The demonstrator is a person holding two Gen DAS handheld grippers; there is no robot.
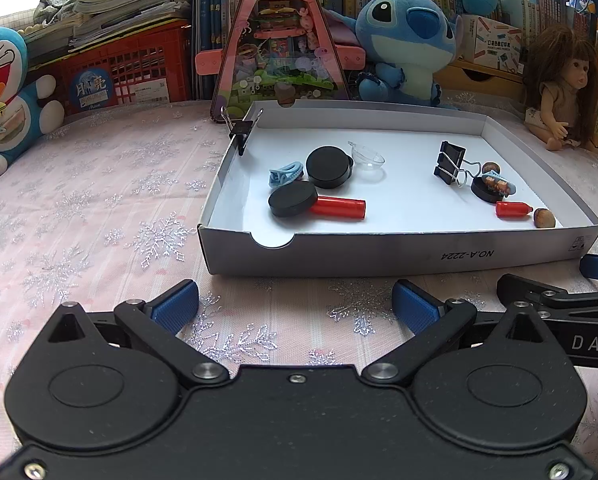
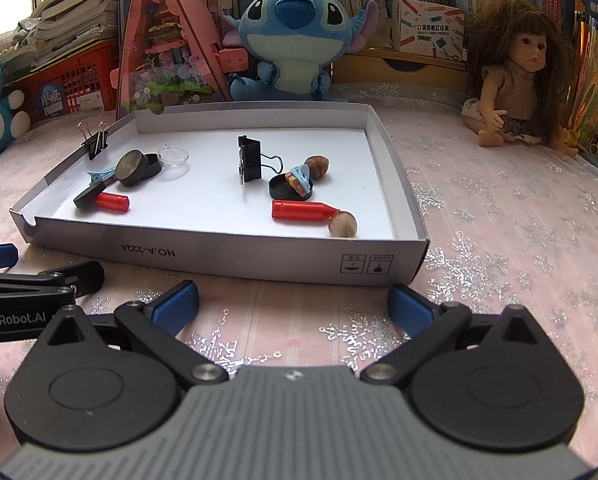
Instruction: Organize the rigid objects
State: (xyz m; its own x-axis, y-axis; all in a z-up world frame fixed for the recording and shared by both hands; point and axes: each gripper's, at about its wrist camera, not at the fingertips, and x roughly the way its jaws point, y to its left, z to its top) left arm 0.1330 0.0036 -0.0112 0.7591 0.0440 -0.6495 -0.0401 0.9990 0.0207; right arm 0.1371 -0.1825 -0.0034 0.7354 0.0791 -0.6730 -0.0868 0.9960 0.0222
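A shallow white box lid (image 1: pixel 379 254) (image 2: pixel 227 250) lies on the pink cloth and holds the small objects. On its left side lie two black discs (image 1: pixel 327 167) (image 2: pixel 133 168), a blue hair clip (image 1: pixel 285 174), a clear dome (image 1: pixel 367 156) and a red tube (image 1: pixel 341 208) (image 2: pixel 113 202). On the right are a black binder clip (image 1: pixel 451 168) (image 2: pixel 251 159), a black cap with a small figure (image 2: pixel 295 186), another red tube (image 2: pixel 303 211) and two nuts (image 2: pixel 342 225). My left gripper (image 1: pixel 295 304) and right gripper (image 2: pixel 293 304) stand open and empty in front of the lid.
A binder clip (image 1: pixel 241 130) is clipped on the lid's left wall. Behind the lid stand a blue plush (image 2: pixel 295 40), a pink triangular toy box (image 1: pixel 277 44), a doll (image 2: pixel 515 80), a red crate (image 1: pixel 127 72) and books. A Doraemon plush (image 1: pixel 3 96) sits far left.
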